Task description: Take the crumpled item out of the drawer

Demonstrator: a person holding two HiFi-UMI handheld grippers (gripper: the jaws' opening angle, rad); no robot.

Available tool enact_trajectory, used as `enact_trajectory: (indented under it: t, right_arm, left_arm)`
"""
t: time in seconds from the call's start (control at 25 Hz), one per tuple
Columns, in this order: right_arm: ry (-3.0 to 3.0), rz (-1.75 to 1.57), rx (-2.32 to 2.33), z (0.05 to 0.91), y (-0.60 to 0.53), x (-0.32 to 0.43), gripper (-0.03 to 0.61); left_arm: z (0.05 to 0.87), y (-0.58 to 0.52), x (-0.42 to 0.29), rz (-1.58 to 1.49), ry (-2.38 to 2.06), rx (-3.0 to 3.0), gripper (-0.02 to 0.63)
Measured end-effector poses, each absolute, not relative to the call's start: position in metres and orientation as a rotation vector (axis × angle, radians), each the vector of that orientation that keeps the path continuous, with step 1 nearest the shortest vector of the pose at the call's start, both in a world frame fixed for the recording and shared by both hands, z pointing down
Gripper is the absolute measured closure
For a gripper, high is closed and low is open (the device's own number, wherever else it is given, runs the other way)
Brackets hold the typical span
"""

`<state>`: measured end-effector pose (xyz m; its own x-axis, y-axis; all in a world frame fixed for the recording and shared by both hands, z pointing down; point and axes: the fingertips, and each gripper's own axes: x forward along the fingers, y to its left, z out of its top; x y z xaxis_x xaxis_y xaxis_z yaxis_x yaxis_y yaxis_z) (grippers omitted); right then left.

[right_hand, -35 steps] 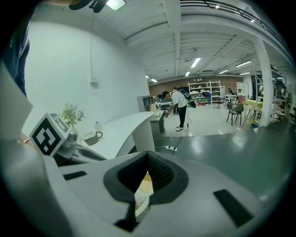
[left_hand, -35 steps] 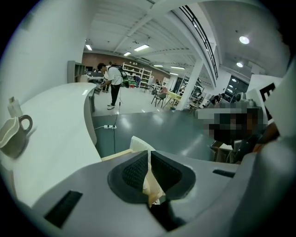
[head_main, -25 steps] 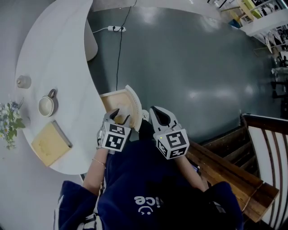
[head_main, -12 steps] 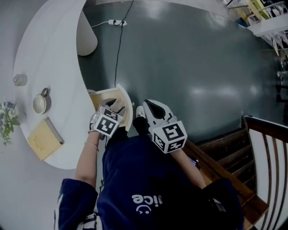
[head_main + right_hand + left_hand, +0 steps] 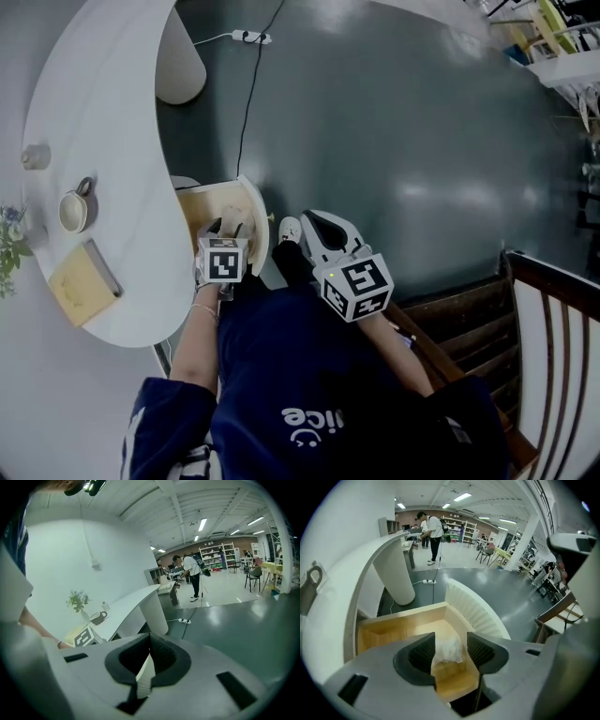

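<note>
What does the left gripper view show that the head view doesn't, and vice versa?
Only the left gripper view: a crumpled white wad lying in the drawer, between the open jaws of the left gripper and not clamped. It also shows people standing far back in the room.
Only the head view: the cup and notebook on the table, and the right gripper held beside the drawer.
Both: the open drawer, the curved white table and the power strip on the floor.
</note>
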<state>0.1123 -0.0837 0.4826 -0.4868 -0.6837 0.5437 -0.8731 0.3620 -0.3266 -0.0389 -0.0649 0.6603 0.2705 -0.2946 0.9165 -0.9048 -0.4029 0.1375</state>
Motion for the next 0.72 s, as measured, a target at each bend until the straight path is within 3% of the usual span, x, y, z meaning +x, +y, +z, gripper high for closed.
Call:
enact_trajectory:
  t: [0.52,0.72]
  right_arm:
    - [-2.268,0.905,1.282,0.504,-0.072,0.117,0.571]
    - [-2.259,0.932,1.282,0.508,-0.070,0.120,0.571]
  left_arm:
    - [0.723,-0.054,-0.036,1.232,-0.947,1.802,0.413]
    - [0.738,-0.053,-0.037,1.304,-0.881,1.827,0.364]
